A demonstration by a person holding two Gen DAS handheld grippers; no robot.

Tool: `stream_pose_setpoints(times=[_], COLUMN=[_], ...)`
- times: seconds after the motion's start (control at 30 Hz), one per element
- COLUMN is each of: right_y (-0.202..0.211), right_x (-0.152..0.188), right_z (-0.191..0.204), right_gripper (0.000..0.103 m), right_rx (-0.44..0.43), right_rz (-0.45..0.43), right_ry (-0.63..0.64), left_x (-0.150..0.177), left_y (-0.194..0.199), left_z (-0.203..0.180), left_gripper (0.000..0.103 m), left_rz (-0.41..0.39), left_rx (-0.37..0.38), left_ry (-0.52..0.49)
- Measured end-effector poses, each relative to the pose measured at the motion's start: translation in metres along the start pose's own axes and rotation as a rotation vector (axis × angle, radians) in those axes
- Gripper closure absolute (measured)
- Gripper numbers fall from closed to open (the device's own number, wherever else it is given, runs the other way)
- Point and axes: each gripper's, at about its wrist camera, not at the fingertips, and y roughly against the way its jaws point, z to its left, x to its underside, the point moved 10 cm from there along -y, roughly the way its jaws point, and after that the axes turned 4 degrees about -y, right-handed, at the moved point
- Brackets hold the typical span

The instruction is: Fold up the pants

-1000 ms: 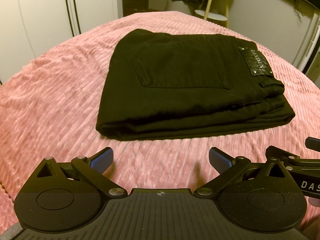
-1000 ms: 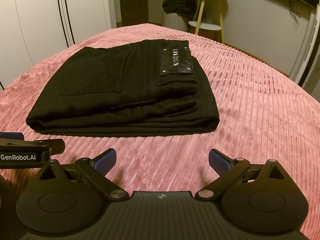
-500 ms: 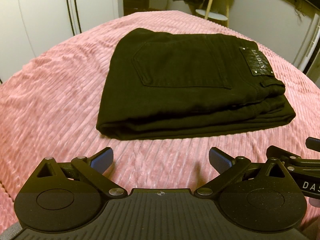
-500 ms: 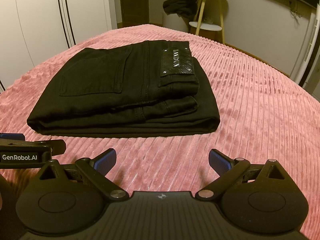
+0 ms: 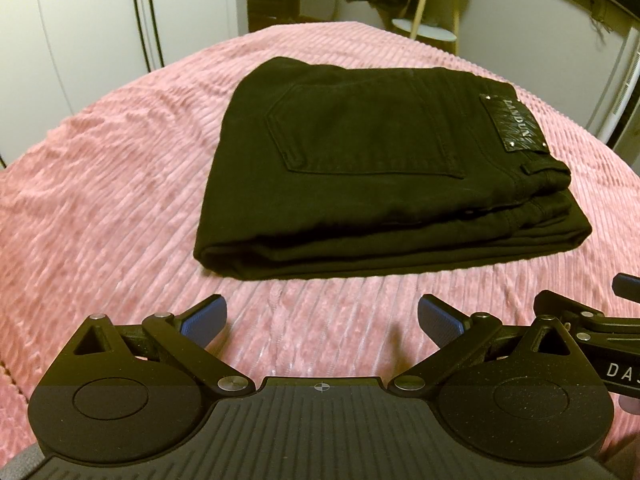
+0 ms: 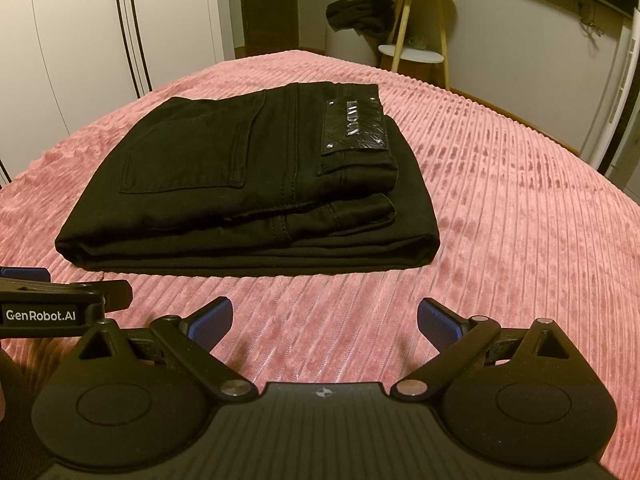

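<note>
Black pants (image 5: 372, 172) lie folded in a flat stack on the pink ribbed bedspread (image 5: 100, 200), back pocket and leather waistband patch (image 5: 516, 124) facing up. They also show in the right wrist view (image 6: 248, 184). My left gripper (image 5: 322, 320) is open and empty, held over the bedspread just short of the stack's near edge. My right gripper (image 6: 324, 322) is open and empty, also just short of the stack. Each gripper's side shows at the edge of the other's view.
White wardrobe doors (image 6: 80, 40) stand at the left. A small round wooden side table (image 6: 416, 20) with a dark garment (image 6: 360, 10) hung beside it stands beyond the bed's far edge. A wall runs along the right.
Both grippers have drawn back very slightly from the folded pants. The pants have not moved.
</note>
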Motion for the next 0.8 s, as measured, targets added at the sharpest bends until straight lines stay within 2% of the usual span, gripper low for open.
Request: stream_pose_setpoints(times=[0.8], right_y=[0.0008], right_x=[-0.0015], right_z=[0.0018], right_gripper=[0.004], right_rx=[-0.004], right_rz=[-0.003], right_ry=[0.001], left_x=[-0.0016], left_y=[0.0027], left_z=[-0.0027], left_gripper=[0.0], left_rz=[-0.019], left_rx=[0.008], left_ry=[-0.029])
